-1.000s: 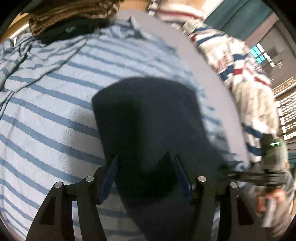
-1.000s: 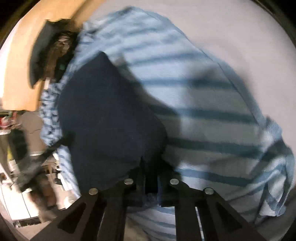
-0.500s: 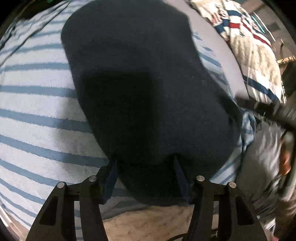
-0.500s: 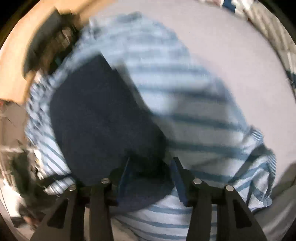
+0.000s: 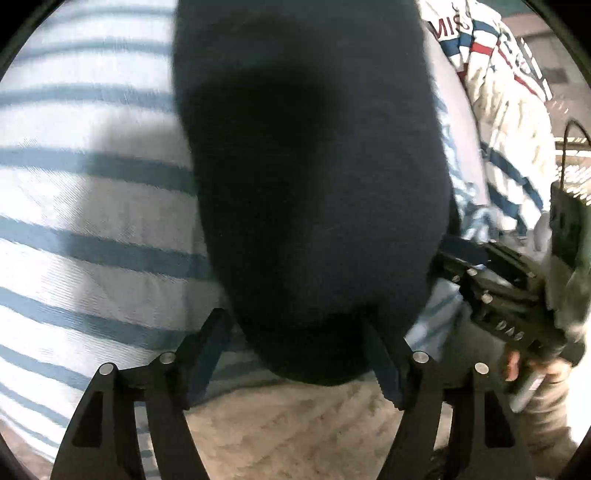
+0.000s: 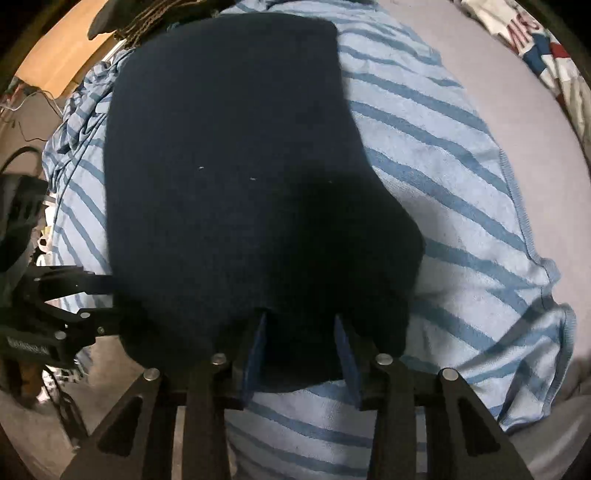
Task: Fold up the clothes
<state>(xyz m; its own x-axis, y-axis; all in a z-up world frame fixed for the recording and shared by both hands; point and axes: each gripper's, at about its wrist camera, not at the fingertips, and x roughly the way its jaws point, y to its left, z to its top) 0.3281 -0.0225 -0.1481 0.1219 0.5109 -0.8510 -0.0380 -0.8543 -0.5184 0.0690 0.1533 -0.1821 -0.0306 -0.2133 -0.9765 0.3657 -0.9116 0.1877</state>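
Navy cloth [image 5: 314, 184] fills the space ahead of both claws, a dark folded garment lying flat on top of a blue-and-white striped shirt [image 5: 92, 240] that is spread over a pale grey bed surface [image 6: 480, 66].

From the left wrist view, the left gripper [image 5: 295, 354] stands with its jaws well apart and has just been opening further; the rounded near end of the navy garment reaches in between the two fingers, but the pads do not press on it, with a gap showing at the left finger [image 5: 207, 354]. Beige carpet [image 5: 295, 435] shows below the fingertips, so this end of the garment lies at the near edge of the bed. Off to the right, the right gripper [image 5: 461, 258] meets the garment's side edge, a hand [image 5: 524, 369] behind it.

From the right wrist view, the right gripper [image 6: 301, 350] is part open, its jaws having just been closing; a corner of the navy garment lies between the blue pads [image 6: 255, 350], and I cannot tell whether they pinch it. The left gripper [image 6: 96, 295] comes in from the left edge.

Farther off, a cream printed garment [image 5: 509, 92] lies at the bed's far right, and a dark knitted heap [image 6: 147, 14] sits beyond the striped shirt, by a wooden board [image 6: 62, 59].
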